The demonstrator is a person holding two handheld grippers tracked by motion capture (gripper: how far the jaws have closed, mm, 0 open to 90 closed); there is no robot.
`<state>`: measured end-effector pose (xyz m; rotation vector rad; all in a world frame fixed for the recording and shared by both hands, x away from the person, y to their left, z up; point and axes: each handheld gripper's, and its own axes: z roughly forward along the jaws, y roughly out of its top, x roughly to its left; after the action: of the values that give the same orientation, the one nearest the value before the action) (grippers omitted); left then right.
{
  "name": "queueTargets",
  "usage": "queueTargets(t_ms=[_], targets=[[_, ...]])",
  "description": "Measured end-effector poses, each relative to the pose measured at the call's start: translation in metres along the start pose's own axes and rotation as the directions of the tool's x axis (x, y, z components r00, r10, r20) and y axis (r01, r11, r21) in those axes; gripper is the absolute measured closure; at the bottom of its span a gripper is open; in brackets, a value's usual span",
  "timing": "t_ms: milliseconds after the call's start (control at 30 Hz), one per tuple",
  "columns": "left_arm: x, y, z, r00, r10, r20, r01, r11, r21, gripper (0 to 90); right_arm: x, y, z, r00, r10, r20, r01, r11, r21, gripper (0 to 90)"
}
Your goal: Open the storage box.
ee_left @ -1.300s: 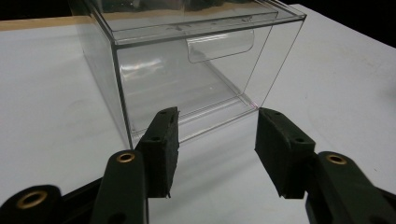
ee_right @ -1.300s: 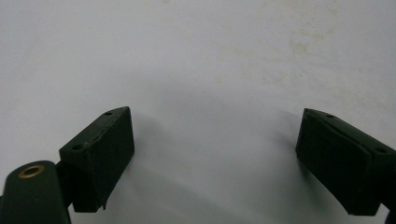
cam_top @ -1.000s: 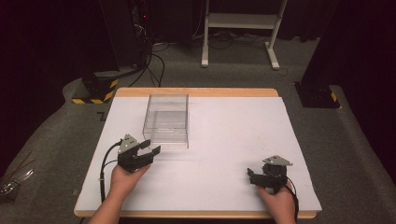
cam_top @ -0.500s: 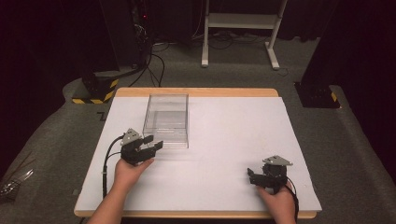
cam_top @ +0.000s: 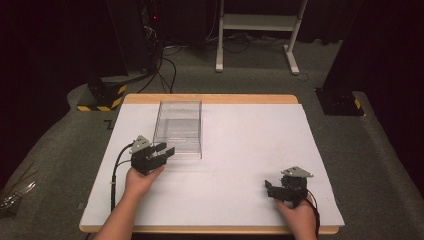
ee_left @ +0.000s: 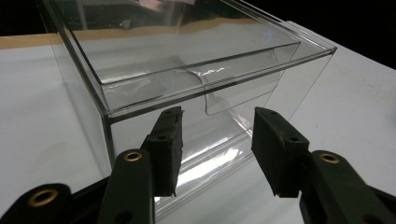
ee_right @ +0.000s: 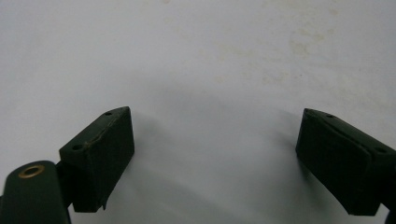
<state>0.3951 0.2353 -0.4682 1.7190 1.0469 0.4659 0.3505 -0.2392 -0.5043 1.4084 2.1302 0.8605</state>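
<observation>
I see the table (cam_top: 240,150), its white top edged in pale wood, carrying everything from its near edge to its far one. On its left half, closer to the far edge than the near, stands the clear plastic box (cam_top: 179,129), a rectangular case whose long axis runs from the near edge toward the far edge, with one short end facing me. In my left gripper view that near end shows a transparent drawer front (ee_left: 205,86) with a curved finger recess in its middle, so the drawer points toward my side of the table. My left hand (cam_top: 141,181) comes in from the near edge and holds the left gripper (cam_top: 163,149) just off the box's near left corner, aimed at that short end. Its jaws have just been closing, yet they stand apart, with the lower part of the drawer front between them, and the pads (ee_left: 167,149) press on nothing that I can see. My right hand (cam_top: 299,214) rests by the table's near right corner, well apart from the box, and the right gripper (cam_top: 268,189) there has its jaws spread wide over bare white surface.
</observation>
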Motion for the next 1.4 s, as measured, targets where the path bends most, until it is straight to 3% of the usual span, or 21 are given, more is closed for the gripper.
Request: queueTargets(t_ms=[300,367,433,500,900,1067,1400], targets=[[0.004,0.000,0.005,0.9995,-0.030,0.007,0.030,0.9993,-0.022,61.2,0.001,0.000,0.000,1.0000,0.001,0.002,-0.001,1.000,0.000,11.6],[0.004,0.000,0.005,0.9992,-0.035,0.018,0.035,0.9990,-0.028,60.0,0.001,0.000,0.000,1.0000,0.003,0.003,-0.003,1.000,0.000,11.6],[0.007,-0.001,0.006,0.9974,-0.038,0.061,0.040,0.9984,-0.039,55.6,0.001,0.000,0.000,1.0000,0.003,0.002,-0.003,1.000,0.000,11.6],[0.007,-0.001,0.006,0.9971,-0.037,0.067,0.040,0.9979,-0.051,54.6,0.001,0.000,0.000,1.0000,0.003,0.002,-0.003,1.000,0.000,11.6],[0.007,-0.003,0.007,0.9980,-0.003,0.062,0.008,0.9966,-0.082,72.3,0.001,0.000,0.000,1.0000,0.003,0.002,-0.003,1.000,0.000,11.7],[0.012,-0.006,0.006,0.9945,-0.014,0.104,0.024,0.9947,-0.100,76.2,0.001,0.000,0.000,1.0000,0.004,0.001,-0.004,1.000,0.000,11.6],[0.017,-0.010,0.003,0.9914,-0.012,0.130,0.027,0.9929,-0.116,81.2,0.000,0.000,0.000,1.0000,0.001,0.001,-0.001,1.000,-0.001,11.6]])
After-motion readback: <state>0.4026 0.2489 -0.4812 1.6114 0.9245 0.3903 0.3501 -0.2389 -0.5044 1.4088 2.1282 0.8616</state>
